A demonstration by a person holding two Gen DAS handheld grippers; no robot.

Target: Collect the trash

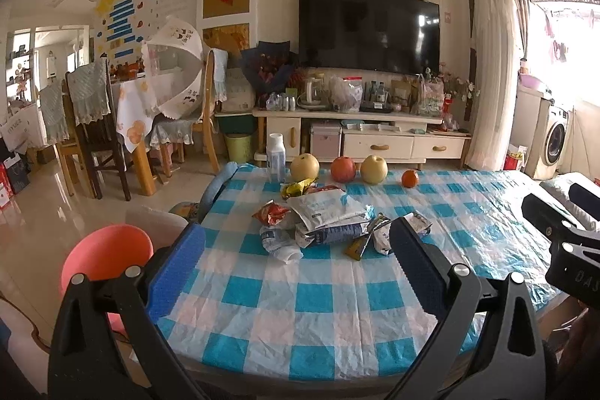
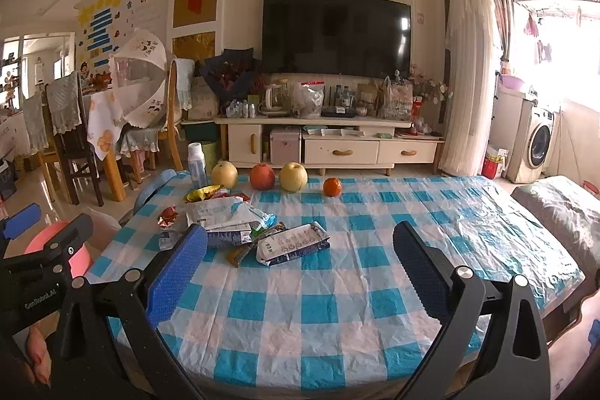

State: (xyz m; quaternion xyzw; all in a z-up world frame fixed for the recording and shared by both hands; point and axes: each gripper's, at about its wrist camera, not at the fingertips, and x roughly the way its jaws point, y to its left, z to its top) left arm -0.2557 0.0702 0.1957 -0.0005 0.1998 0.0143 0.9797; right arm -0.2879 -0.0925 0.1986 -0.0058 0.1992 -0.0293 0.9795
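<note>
Both grippers hang over the near edge of a table (image 1: 300, 325) covered in a blue-and-white checked cloth. The left gripper (image 1: 296, 272) has its blue-padded jaws spread wide with nothing between them, only cloth showing in the gap. The right gripper (image 2: 300, 272) is just as wide open and holds nothing either.

The trash sits in a loose heap on the left half of the table, beyond both grippers and apart from them. On top lies a crumpled white packet (image 1: 326, 207) resting on a blue-and-white packet (image 1: 332, 235). To the left of these is a red snack wrapper (image 1: 272, 212), with a scrunched white-and-blue wrapper (image 1: 279, 242) just in front of it. At the back of the heap is a yellow foil wrapper (image 1: 296, 188). On the right side of the heap lies a flattened white-and-blue pouch (image 2: 292, 244), with a brown wrapper (image 2: 240, 255) poking out beside it.

Behind the heap, along the far edge, stand a white bottle (image 1: 276, 156), a yellow pear (image 1: 304, 167), a red apple (image 1: 343, 169), another yellow pear (image 1: 374, 169) and a small orange (image 1: 410, 179), all in a row. A pink stool (image 1: 108, 257) stands on the floor left of the table.
</note>
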